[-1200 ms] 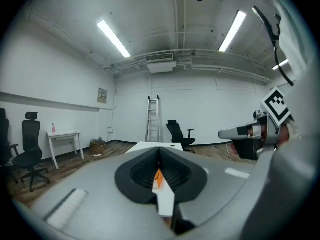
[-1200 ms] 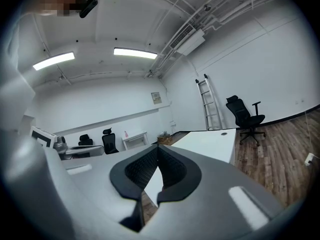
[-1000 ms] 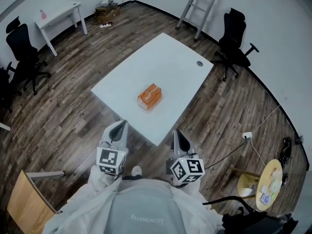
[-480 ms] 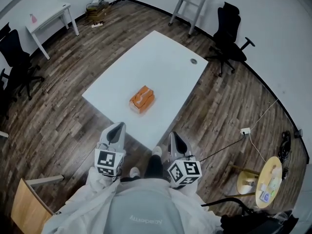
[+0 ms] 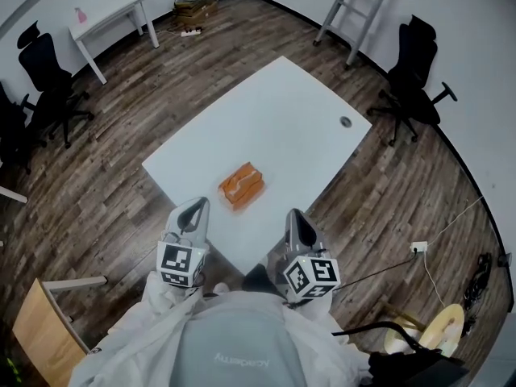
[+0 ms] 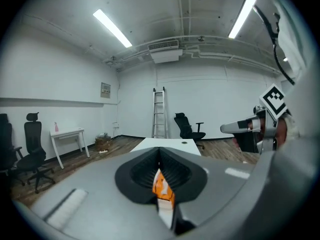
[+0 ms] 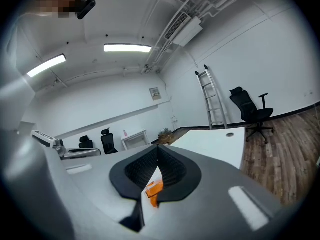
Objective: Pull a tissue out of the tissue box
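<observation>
Left tool (image 5: 196,210) and right tool (image 5: 296,220) side by side, jaws together, both empty.

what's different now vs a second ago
The person has stepped nearer the white table, so the orange tissue box now lies closer ahead of the left tool and right tool. Nothing taken hold of or let go; box unmoved on the table, both tools shut.

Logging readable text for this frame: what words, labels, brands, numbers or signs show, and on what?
Nothing reads clearly enough to quote.
On the grey top: one printed word, upside down, too blurred.
On the tissue box: any print too small.
On the wall sign: too small.
On the left gripper and right gripper: square marker patterns only, no letters.
</observation>
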Available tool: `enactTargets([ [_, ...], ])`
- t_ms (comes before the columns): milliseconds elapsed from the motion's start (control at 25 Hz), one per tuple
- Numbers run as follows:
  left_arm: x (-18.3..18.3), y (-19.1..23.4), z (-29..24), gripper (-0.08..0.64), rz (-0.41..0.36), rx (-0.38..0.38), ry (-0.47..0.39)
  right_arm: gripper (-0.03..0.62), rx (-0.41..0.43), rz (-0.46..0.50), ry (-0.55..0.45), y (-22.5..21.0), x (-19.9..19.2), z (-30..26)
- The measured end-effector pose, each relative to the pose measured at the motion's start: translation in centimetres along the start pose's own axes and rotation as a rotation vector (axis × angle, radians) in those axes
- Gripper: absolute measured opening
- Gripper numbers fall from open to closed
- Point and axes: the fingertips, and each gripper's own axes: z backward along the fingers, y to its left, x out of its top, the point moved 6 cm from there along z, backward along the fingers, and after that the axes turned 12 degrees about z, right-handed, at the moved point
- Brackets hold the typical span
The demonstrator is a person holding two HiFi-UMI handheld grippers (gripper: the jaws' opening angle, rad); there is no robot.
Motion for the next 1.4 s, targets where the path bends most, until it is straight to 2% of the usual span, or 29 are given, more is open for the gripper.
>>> enactTargets([
  [440,1.3,-0.4,-4.1,0.0,0.019,0.13,0.014,0.0,0.151,-0.005,0.038,-4.0,1.5,-6.4],
  [600,1.7,-0.2,-4.6,0.0,0.039,0.189,0.008,0.0,0.246,-0.004,0.075,-4.7,1.4,-8.4],
  [840,1.4,-0.2,-4.3,0.0,0.059,0.28,0.027,0.0,0.333,-0.001,0.094,-5.0,1.5,-10.7],
  [1200,1.0,-0.4,-3.1,0.0,0.069,0.34,0.053,0.0,0.44,0.028,0.151,-4.5,0.9,-12.8],
  [1400,0.1,0.0,-2.8,0.0,0.091,0.34,0.07,0.0,0.449,0.049,0.168,-4.1,0.6,-13.1],
])
